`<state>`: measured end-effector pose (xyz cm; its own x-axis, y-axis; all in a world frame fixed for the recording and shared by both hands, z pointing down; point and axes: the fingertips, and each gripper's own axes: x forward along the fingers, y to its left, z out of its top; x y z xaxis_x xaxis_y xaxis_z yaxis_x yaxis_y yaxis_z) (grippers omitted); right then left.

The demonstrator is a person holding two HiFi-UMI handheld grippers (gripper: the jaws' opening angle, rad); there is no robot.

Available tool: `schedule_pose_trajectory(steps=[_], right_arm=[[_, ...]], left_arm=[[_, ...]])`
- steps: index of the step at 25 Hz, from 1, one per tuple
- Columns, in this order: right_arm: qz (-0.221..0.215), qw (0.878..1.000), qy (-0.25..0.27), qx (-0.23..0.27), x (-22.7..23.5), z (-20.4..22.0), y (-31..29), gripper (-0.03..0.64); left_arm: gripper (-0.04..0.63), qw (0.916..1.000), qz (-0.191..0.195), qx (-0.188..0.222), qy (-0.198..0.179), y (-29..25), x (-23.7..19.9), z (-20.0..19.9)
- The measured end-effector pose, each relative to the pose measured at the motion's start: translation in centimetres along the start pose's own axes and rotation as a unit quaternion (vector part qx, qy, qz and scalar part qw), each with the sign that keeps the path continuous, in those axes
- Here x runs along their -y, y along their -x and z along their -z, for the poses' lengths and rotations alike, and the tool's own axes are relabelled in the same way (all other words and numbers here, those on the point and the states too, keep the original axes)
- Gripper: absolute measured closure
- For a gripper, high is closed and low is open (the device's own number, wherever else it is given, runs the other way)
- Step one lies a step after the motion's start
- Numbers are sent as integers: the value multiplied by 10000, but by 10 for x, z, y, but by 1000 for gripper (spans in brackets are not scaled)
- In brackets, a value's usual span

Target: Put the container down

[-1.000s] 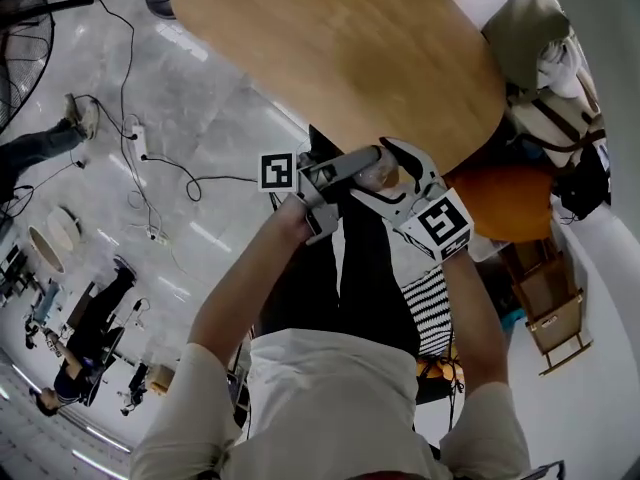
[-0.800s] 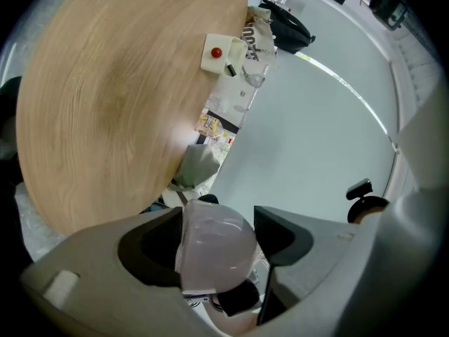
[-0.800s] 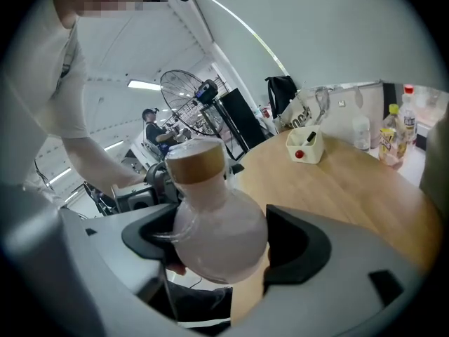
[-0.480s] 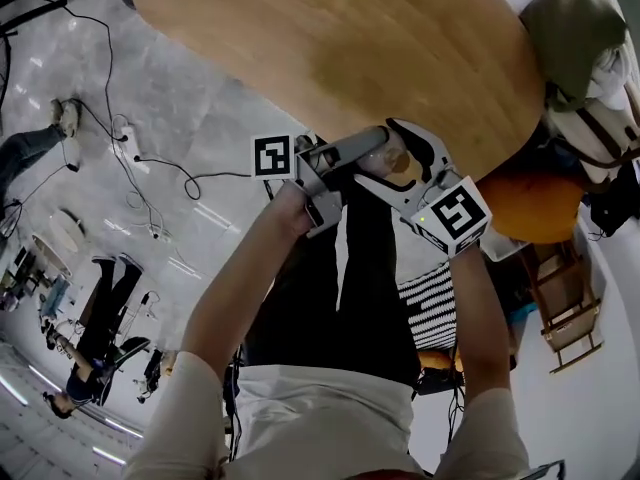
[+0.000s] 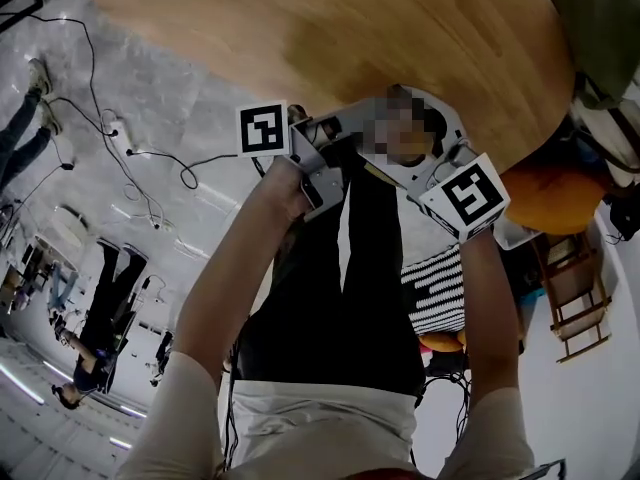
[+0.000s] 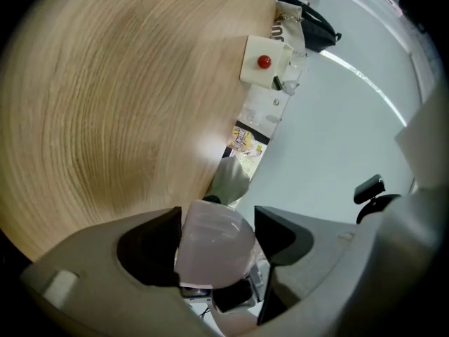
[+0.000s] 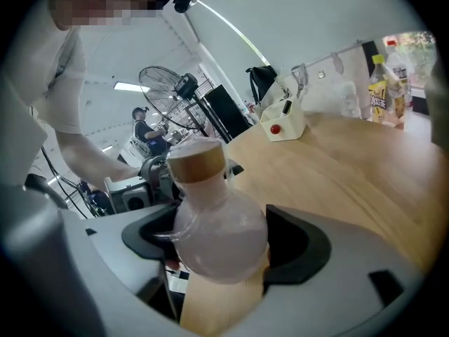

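Note:
The container (image 7: 219, 239) is a round clear flask with a wooden cap (image 7: 198, 160). It sits between the jaws of my right gripper (image 7: 217, 234), which is shut on its belly. In the left gripper view the same pale container (image 6: 214, 248) fills the gap of my left gripper (image 6: 215, 223), which is shut on it too. In the head view both grippers meet at the near edge of the wooden table (image 5: 300, 38), the left gripper (image 5: 330, 140) beside the right gripper (image 5: 440, 146). A mosaic patch hides the container there.
A white box with a red knob (image 6: 265, 60) stands at the table's far edge, with bottles (image 7: 382, 90) beside it. Cables (image 5: 150, 158) lie on the floor at left. A fan (image 7: 165, 90) stands behind. An orange cushion (image 5: 555, 198) and wooden chair (image 5: 575, 288) are at right.
Both grippers, still closed on the container, have risen toward the table's near edge. The table now fills more of the top of the head view.

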<state>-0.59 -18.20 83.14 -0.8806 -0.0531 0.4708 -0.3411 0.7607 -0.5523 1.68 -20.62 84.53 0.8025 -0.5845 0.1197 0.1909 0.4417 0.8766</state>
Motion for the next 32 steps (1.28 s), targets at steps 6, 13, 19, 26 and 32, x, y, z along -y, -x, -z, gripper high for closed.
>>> schedule_pose_trajectory(steps=[6,13,19,26,32], right_arm=[[136,9998,-18,-133,20,6,-6,230],[205,9995,41,-219,34,11,-11,230],[224,9993,55,-286,38,14,-20,230],[247,9988,60,-407,38,18,-23,230],[254,9986,76,-458,39,22,-26,230]], left_arm=[[281,9995,-299,-44,3,-8,-10,-13],[281,9987,-504,30,-29,-12,-20,-24],[278,9977,-673,36,-4,-10,-24,-32],[275,9962,-869,50,70,-7,-32,-32],[273,9950,-968,116,200,-3,-36,-34]])
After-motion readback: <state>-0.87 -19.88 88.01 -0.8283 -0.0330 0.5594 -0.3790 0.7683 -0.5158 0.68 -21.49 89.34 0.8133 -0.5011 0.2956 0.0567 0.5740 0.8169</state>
